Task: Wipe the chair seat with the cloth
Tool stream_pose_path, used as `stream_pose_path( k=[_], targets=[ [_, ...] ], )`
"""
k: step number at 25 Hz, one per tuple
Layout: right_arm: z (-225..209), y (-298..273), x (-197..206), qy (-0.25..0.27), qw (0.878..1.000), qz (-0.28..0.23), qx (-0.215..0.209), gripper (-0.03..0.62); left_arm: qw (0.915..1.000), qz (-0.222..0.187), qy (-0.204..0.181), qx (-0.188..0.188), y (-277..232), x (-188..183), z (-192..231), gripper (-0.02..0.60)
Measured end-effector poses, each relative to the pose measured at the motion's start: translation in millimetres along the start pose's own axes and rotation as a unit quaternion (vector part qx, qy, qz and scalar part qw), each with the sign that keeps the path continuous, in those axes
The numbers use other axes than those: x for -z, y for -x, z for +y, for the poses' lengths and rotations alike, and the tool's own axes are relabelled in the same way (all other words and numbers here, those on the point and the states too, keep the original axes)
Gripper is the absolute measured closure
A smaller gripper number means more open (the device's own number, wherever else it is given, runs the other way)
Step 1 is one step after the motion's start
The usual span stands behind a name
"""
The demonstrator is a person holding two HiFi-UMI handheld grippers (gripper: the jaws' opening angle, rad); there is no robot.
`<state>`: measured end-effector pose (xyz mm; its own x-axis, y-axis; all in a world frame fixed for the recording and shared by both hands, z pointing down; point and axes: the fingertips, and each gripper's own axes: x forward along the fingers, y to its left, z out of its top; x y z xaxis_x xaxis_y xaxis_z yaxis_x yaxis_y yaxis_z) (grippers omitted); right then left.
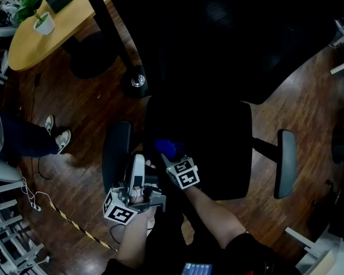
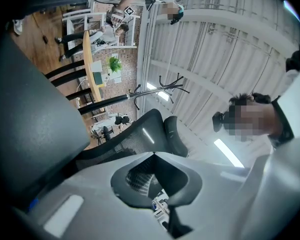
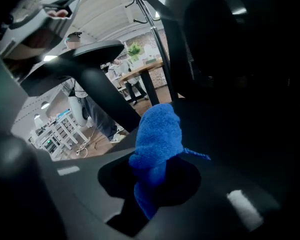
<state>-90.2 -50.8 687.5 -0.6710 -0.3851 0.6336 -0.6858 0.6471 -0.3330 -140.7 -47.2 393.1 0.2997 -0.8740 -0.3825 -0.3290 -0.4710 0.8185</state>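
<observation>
The right gripper [image 1: 171,160] clamps a fluffy blue cloth [image 3: 157,134] at the left edge of the black chair seat [image 1: 218,148] to wipe it; jaws of the idle left gripper [image 2: 153,155] seem closed, empty.

Black-and-white marker cubes [image 1: 121,213], dark sleeve [image 1: 247,250]

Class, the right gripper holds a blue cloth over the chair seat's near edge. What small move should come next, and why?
Probably lower the right gripper so the blue cloth presses onto the chair seat, ready to stroke toward the backrest. The cloth is clamped and bunched near the seat's front-left corner, with most of the seat lying ahead.
</observation>
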Motion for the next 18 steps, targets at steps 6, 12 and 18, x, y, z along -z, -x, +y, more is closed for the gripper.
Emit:
stream_pose_path(
  k=[6,12,18],
  targets=[
    [-98.4,91.8,58.3,-0.027,0.995,0.025,0.095,0.514,1.0,-0.004,0.0,0.005,7.0,-6.0,-3.7,0.588],
    [-195.7,211.5,92.1,-0.073,0.972,0.021,0.22,0.514,1.0,0.003,0.001,0.005,10.0,-4.1,-4.8,0.588],
    [-220.4,246.4,101.5,-0.103,0.962,0.007,0.254,0.514,1.0,0.008,-0.002,0.001,12.4,1.5,-4.4,0.589]
  ],
)
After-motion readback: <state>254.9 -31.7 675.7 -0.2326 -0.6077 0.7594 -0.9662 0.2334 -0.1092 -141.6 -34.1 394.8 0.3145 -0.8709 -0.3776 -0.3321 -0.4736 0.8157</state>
